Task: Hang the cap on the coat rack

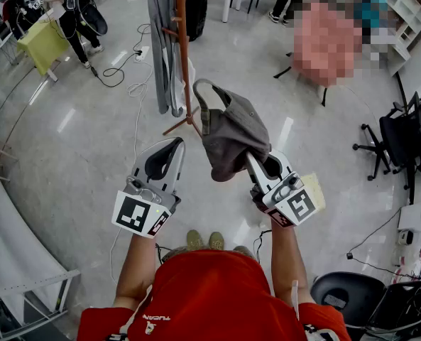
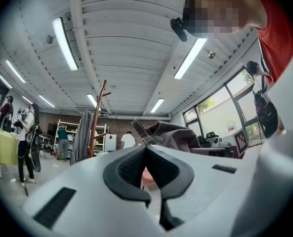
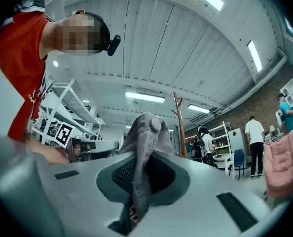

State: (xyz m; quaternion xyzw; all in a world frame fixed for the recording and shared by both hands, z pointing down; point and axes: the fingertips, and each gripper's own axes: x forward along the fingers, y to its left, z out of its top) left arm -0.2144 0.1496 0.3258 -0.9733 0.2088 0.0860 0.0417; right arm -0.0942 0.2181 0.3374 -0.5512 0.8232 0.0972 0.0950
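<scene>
right gripper [image 3: 145, 158]: jaws clenched on a fold of the grey cap [image 1: 231, 135], which stands up beyond the tips with its strap loop uppermost. left gripper [image 2: 145, 148]: jaws pressed together, nothing between them, held beside the right gripper and apart from the cap. coat rack [image 1: 182, 45]: brown wooden pole ahead of both grippers, beyond the cap, with a grey garment [image 1: 163, 48] hanging on its left side.

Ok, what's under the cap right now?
The right gripper, shut on the cap. The fabric drapes over its jaw tips and hides them in the head view. Beyond that there is only floor.
</scene>
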